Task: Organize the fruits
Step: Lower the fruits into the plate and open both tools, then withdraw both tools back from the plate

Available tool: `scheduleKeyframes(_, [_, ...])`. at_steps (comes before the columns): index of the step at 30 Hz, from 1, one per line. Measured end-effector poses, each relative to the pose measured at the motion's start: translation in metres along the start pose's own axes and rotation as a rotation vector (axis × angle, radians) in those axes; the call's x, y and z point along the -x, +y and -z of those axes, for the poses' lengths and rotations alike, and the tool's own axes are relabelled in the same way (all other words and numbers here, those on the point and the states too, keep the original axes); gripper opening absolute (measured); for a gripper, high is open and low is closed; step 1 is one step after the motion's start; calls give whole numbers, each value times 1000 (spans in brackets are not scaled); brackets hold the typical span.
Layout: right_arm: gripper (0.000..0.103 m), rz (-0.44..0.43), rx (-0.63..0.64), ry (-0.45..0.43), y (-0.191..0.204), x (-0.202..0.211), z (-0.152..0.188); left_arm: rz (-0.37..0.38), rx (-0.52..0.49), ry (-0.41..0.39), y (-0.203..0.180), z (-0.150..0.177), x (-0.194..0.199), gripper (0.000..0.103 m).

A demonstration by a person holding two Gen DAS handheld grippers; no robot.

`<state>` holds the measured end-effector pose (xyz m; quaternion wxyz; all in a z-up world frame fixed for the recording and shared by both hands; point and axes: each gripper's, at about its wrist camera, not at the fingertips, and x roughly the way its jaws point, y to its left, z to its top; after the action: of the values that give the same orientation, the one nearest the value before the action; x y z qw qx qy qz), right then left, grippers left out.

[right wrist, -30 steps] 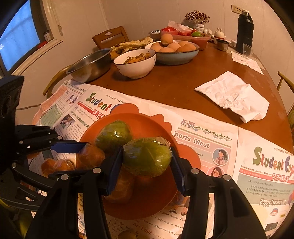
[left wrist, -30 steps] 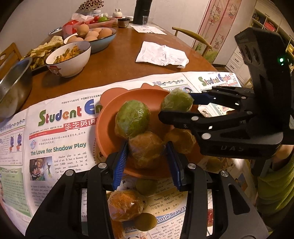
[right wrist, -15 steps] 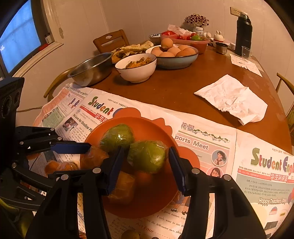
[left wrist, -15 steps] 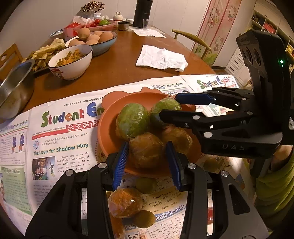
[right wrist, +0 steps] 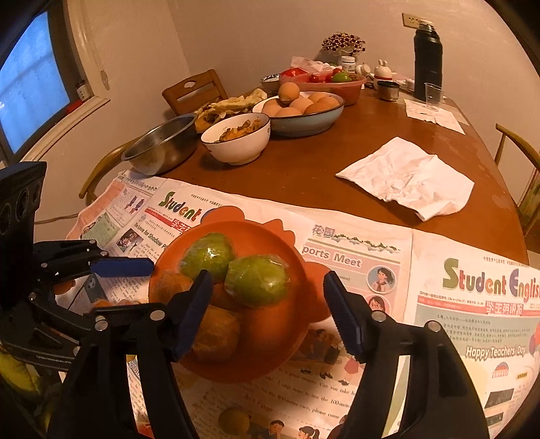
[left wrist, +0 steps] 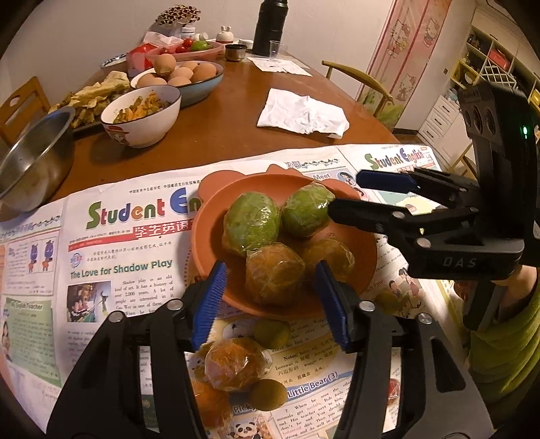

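Observation:
An orange plate (left wrist: 209, 233) sits on newspaper and holds two wrapped green fruits (left wrist: 251, 223) (left wrist: 305, 211) and two wrapped orange-brown fruits (left wrist: 275, 273) (left wrist: 329, 251). My left gripper (left wrist: 271, 302) is open at the plate's near rim, empty. My right gripper (right wrist: 266, 309) is open and empty above the plate (right wrist: 287, 337), just behind a green fruit (right wrist: 256, 280); it also shows at the right in the left wrist view (left wrist: 364, 196). More wrapped fruit (left wrist: 234, 366) and small brown-green fruits (left wrist: 271, 332) lie on the paper below my left gripper.
Beyond the newspaper (left wrist: 128, 236) stand a steel bowl (left wrist: 30, 158), a white bowl of food (left wrist: 141, 114), a bowl of eggs (left wrist: 185, 76), a white cloth (left wrist: 302, 113) and a dark flask (left wrist: 270, 27). Chairs ring the wooden table.
My right gripper opened and let go of the green fruit, which now rests on the plate beside the other green one. Both grippers drew back from the plate.

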<state>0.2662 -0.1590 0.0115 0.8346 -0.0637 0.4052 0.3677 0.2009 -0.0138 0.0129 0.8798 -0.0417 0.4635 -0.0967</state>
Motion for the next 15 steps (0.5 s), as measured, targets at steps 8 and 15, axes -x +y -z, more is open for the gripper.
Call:
scheduleKeyframes(8, [80,7,-27,-29,-4,13,6,-2,47,-45,11,3,17,66])
scheduleKeyframes(15, [84,16,-30,-57,-3,24,7,-13,88,-77,21,6,30,74])
